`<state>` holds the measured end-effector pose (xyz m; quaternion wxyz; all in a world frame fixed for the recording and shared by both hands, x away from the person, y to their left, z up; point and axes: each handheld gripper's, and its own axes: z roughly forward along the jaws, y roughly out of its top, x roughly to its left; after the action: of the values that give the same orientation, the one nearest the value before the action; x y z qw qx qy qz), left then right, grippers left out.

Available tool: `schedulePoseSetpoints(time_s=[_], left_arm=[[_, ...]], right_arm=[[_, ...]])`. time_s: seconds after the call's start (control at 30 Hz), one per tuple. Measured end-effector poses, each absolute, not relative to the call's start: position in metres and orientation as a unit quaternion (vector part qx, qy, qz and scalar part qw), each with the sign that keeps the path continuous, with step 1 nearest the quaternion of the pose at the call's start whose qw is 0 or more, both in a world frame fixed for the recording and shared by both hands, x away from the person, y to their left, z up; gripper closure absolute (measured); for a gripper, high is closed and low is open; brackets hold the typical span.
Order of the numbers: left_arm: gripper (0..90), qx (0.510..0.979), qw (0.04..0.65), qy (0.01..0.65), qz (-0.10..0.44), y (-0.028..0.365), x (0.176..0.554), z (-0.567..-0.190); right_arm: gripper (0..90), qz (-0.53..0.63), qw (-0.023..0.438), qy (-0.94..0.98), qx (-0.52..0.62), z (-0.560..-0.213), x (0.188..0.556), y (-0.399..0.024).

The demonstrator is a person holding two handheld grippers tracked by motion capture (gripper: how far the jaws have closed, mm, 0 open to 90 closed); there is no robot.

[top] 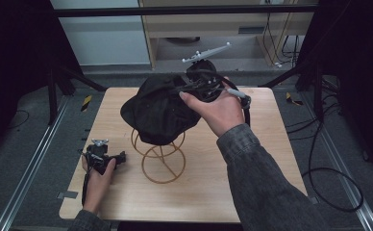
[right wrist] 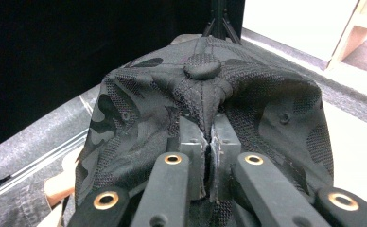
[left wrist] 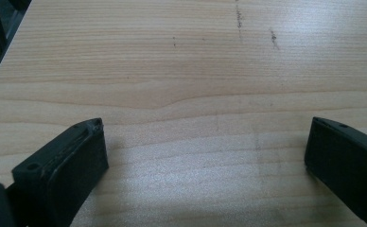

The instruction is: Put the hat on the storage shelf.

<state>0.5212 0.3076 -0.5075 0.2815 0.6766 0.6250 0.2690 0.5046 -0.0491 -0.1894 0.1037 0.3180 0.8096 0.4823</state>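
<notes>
Cap (top: 158,113) pinched at its crown by right gripper (right wrist: 209,137), jaws clenched on the fabric, already draped over wire stand (top: 159,161) at table (top: 271,159) centre. Still to settle and release. Left gripper (top: 108,161) resting at 8 o'clock, jaws spread, empty.

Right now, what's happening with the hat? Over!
Right gripper shut, pinching the black cap over the wire stand. Left gripper open, idle on table. Nothing in the way.

Dim, soft frames; pale glare across tabletop (left wrist: 285,28).
</notes>
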Motion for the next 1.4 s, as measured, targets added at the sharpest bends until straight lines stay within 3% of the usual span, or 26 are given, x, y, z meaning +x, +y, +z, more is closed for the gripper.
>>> schedulePoseSetpoints(time_s=[0.83, 1.4], left_arm=[[0.0, 0.678, 0.281, 0.624, 0.268, 0.308, 0.521, -0.507], [0.0, 0.677, 0.281, 0.625, 0.268, 0.308, 0.521, -0.507]], right_arm=[[86.0, 0.484, 0.089, 0.818, 0.299, -0.195, 0.495, -0.036], [85.2, 0.465, 0.075, 0.827, 0.307, -0.218, 0.496, -0.039]])
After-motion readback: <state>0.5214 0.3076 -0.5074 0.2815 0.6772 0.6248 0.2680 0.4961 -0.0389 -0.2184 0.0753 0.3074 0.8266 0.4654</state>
